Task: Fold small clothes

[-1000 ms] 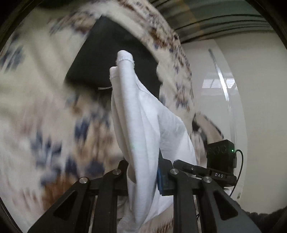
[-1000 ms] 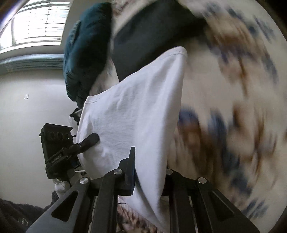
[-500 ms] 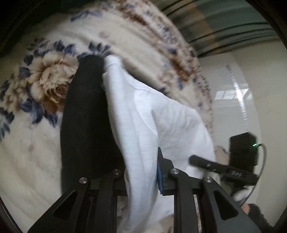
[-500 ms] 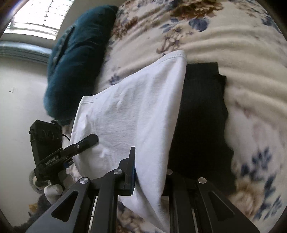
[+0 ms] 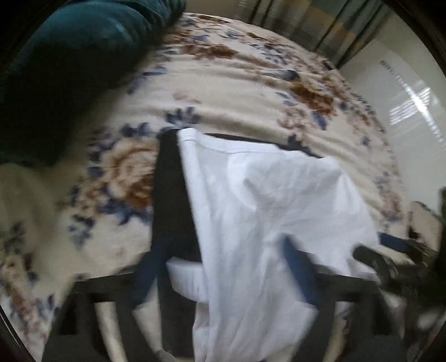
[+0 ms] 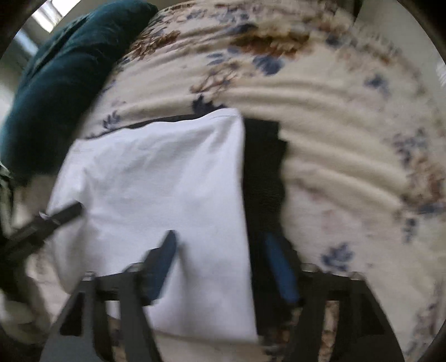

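Note:
A folded white garment [image 5: 267, 211] lies on top of a folded black garment [image 5: 170, 200] on the floral bedspread [image 5: 228, 83]. My left gripper [image 5: 223, 261] is open, its blue-padded fingers spread on either side of the white cloth's near edge. In the right wrist view the white garment [image 6: 167, 178] covers most of the black one [image 6: 263, 172]. My right gripper [image 6: 223, 259] is open too, fingers apart over the white garment's right edge. Both views are motion-blurred.
A dark teal pillow [image 5: 69, 64] lies at the head of the bed and also shows in the right wrist view [image 6: 58, 78]. The other gripper's fingers show at the right [image 5: 390, 259] and left [image 6: 53, 217] edges. Curtains [image 5: 306, 25] hang behind.
Both grippers were shut on the hanging white garment. They lowered it onto the black garment and have opened, letting it go.

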Demonstrator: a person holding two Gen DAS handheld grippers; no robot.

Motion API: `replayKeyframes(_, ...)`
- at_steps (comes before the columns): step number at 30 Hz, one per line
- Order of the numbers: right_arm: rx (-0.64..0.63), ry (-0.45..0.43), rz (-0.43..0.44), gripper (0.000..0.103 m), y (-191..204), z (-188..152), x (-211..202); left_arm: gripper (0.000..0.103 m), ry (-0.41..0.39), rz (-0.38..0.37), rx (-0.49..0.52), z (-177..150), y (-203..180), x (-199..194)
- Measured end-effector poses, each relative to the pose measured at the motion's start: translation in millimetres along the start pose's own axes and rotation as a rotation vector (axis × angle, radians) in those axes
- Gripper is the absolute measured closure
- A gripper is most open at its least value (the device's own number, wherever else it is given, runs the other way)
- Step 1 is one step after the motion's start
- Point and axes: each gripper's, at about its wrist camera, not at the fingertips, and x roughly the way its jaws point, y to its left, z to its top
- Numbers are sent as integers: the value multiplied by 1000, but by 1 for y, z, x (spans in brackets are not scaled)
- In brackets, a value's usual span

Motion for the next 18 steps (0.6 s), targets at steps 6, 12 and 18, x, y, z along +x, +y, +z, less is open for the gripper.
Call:
replayKeyframes(6, -50, -50, -205, 0, 12, -41, -24, 0, 5, 126, -14, -18, -11, -15)
replayKeyframes(12, -15, -85, -258, 0, 3, -78, -81, 0, -35, 192, 7, -36, -37, -68)
replayKeyframes(18, 9, -174, -284, 0, 7, -107, -180, 0, -99, 193, 28, -58, -67, -156)
